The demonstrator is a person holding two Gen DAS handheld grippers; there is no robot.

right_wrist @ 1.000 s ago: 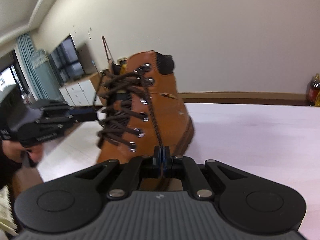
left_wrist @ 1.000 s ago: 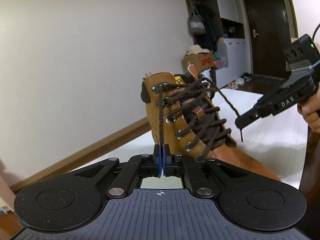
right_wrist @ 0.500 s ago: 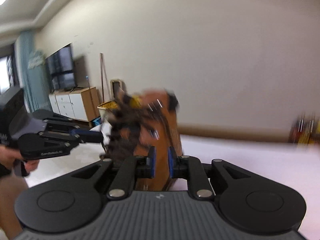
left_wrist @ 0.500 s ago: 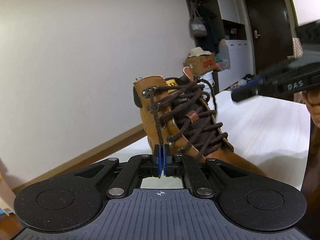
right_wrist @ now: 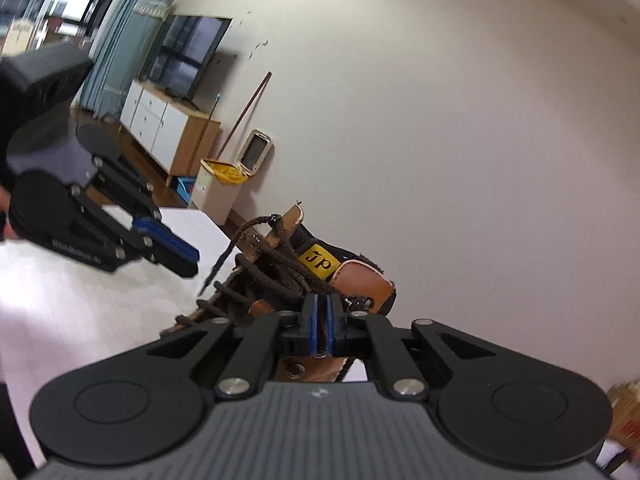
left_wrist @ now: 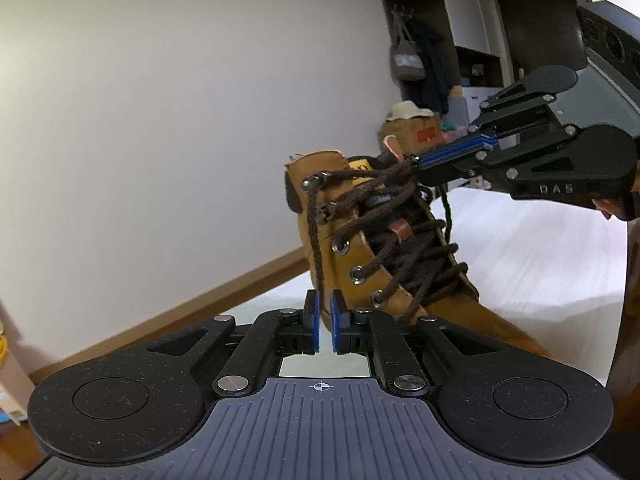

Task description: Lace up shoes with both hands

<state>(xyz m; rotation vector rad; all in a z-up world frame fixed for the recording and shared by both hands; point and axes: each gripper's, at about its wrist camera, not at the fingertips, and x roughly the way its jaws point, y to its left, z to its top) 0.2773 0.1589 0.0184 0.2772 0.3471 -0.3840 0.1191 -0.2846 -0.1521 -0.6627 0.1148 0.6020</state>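
Looking across the white table [left_wrist: 540, 264] from my left camera, I see the tan boot [left_wrist: 344, 240] standing upright on it, ankle toward the wall, with dark brown laces [left_wrist: 384, 216] criss-crossed up its front. My left gripper [left_wrist: 325, 322] sits low beside the boot's outer flank, jaws opening, a narrow gap showing between the blue pads; a lace end [left_wrist: 315, 256] hangs from the top hook down toward that gap, though I cannot tell whether the pads touch it. My right gripper [right_wrist: 322, 322] reaches over the boot's collar, jaws closing, pads nearly together on a lace strand [right_wrist: 296, 270] just below the yellow tongue label [right_wrist: 319, 263]. From the left view its tip meets the uppermost crossing.
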